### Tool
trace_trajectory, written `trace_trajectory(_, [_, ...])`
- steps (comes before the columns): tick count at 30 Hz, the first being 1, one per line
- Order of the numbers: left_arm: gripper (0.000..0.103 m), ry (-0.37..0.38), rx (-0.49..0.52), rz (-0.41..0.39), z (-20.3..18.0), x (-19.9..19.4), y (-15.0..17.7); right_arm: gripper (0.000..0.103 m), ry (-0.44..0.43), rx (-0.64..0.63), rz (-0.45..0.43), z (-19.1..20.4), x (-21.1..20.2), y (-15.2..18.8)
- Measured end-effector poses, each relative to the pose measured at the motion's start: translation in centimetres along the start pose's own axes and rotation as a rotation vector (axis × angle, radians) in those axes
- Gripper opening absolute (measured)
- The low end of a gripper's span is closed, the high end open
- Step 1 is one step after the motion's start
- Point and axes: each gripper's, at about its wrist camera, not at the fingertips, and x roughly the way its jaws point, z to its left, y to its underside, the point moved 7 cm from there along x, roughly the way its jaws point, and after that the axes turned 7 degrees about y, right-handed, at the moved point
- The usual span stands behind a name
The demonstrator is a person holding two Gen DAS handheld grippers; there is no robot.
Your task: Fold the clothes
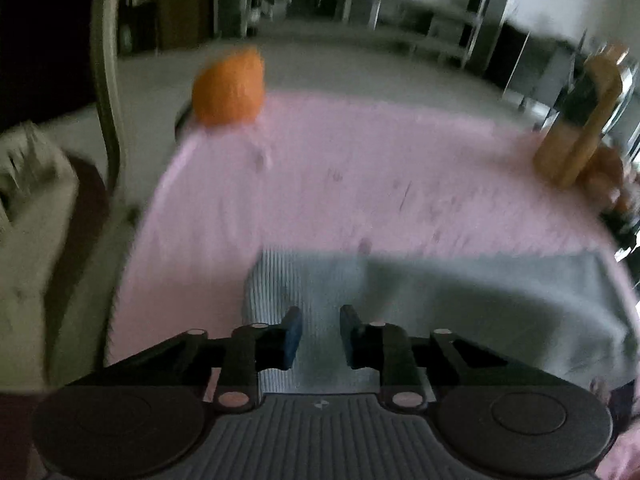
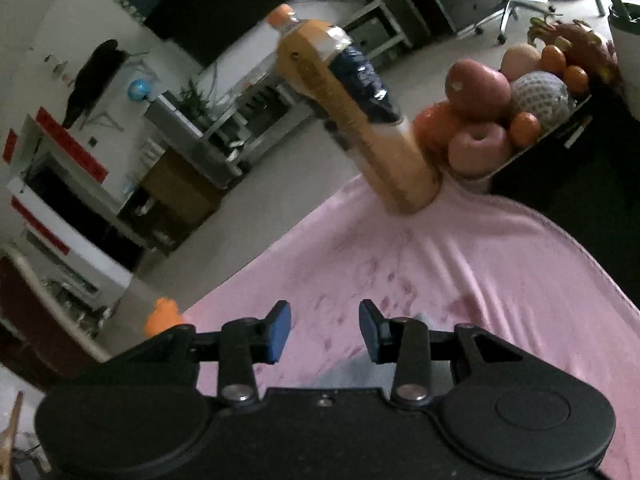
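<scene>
The left tool (image 1: 320,336) hangs with jaws apart, gripping nothing, over the near left part of the grey garment (image 1: 460,304), which lies flat on the pink cloth (image 1: 340,184) covering the table. The right tool (image 2: 325,332) is likewise agape and empty; a sliver of grey shows just under it. Risks, as I judge: a pinch could catch the pink cloth along with the garment and drag it, toppling the bottle (image 2: 352,108) beside the fruit tray (image 2: 516,104). Mid-table is open; an orange thing (image 1: 230,88) sits at the far left edge.
</scene>
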Motion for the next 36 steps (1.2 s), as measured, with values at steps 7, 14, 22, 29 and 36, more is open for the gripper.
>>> trace_trajectory(7, [0.024, -0.047, 0.029, 0.049, 0.3, 1.4, 0.8, 0.032, 0.163, -0.055, 0.129, -3.9, 6.6, 1.1])
trace_trajectory(14, [0.028, -0.072, 0.076, 0.046, 0.4, 1.7, 1.1, 0.006, 0.223, -0.103, 0.144, -3.5, 9.1, 1.8])
trace_trajectory(22, [0.028, -0.087, 0.144, 0.044, 0.4, 1.7, 1.5, 0.0, 0.536, -0.186, 0.037, -7.4, 9.2, 1.1])
trace_trajectory(29, [0.029, 0.082, 0.006, -0.057, 0.0, -0.1, 0.1, 0.017, 0.268, 0.054, 0.01, -6.0, 3.3, 0.0])
trace_trajectory(36, [0.027, 0.296, -0.092, -0.114, -2.7, 0.5, -2.0, 0.017, -0.148, 0.2, 0.249, 0.3, 4.9, 4.4])
